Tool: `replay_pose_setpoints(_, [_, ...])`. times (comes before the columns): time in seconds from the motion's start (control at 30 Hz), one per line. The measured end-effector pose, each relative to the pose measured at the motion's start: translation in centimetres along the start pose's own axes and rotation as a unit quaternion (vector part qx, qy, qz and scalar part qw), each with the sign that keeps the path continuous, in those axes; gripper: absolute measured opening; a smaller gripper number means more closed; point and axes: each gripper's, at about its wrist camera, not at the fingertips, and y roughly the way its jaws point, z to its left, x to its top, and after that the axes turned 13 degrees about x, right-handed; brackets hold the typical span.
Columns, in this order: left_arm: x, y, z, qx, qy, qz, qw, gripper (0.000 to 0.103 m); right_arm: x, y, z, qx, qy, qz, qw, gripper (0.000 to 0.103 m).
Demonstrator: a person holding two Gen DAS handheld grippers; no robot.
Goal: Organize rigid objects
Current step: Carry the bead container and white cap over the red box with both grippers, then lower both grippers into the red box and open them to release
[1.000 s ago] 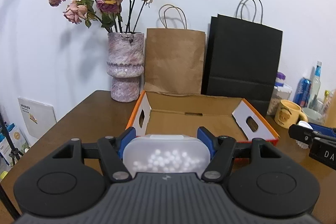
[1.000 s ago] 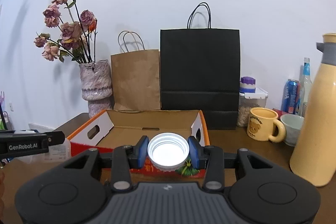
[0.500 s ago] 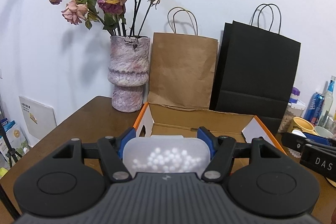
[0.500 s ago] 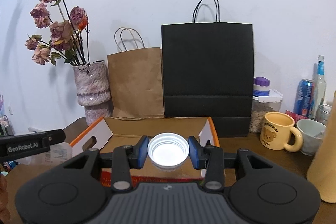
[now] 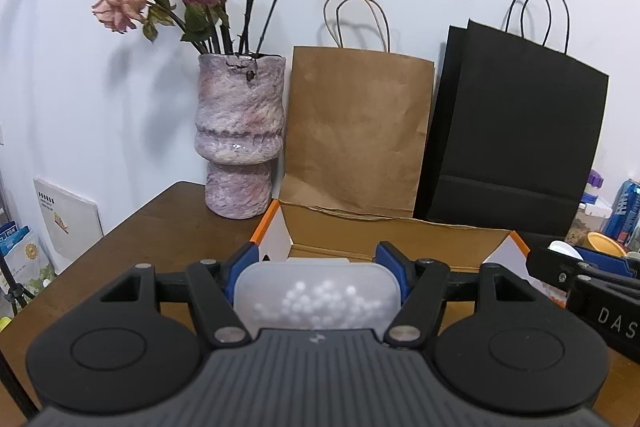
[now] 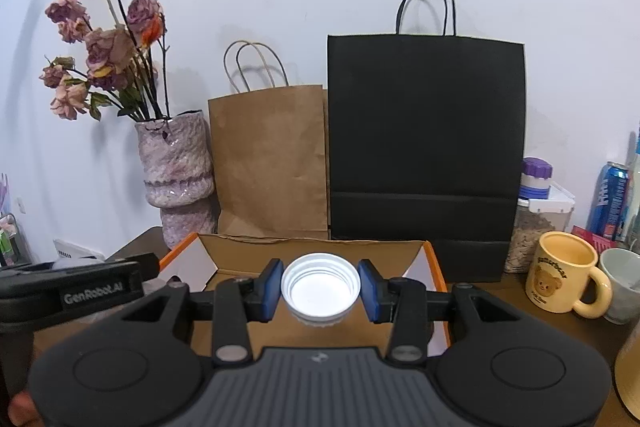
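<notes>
My left gripper (image 5: 316,267) is shut on a translucent plastic box (image 5: 316,297) with small white balls inside, held at the near edge of an open cardboard box (image 5: 396,239) with orange rims. My right gripper (image 6: 320,287) is shut on a white screw lid (image 6: 320,291), its open side toward the camera, held over the same cardboard box (image 6: 320,247). The left gripper's body shows at the left in the right wrist view (image 6: 72,291); the right gripper's body shows at the right in the left wrist view (image 5: 588,279).
Behind the box stand a pink vase of dried roses (image 5: 240,139), a brown paper bag (image 5: 356,131) and a black paper bag (image 6: 424,143). At the right are a yellow mug (image 6: 560,279), a grey cup (image 6: 624,283), a food container (image 6: 536,223) and a blue can (image 6: 610,199).
Both grippers have moved forward toward the cardboard box and the bags, which now look larger and nearer. Both grips are unchanged.
</notes>
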Motion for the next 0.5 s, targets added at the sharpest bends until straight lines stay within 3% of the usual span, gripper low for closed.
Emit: replay_pose_setpoints(0.5, [0.0, 4.7, -1.6, 0.021, 0.022, 0.021, 0.9993, 0.067, -0.5, 5.0, -2.2, -0.002, 0.015, 0.050, 0.999, 0.040])
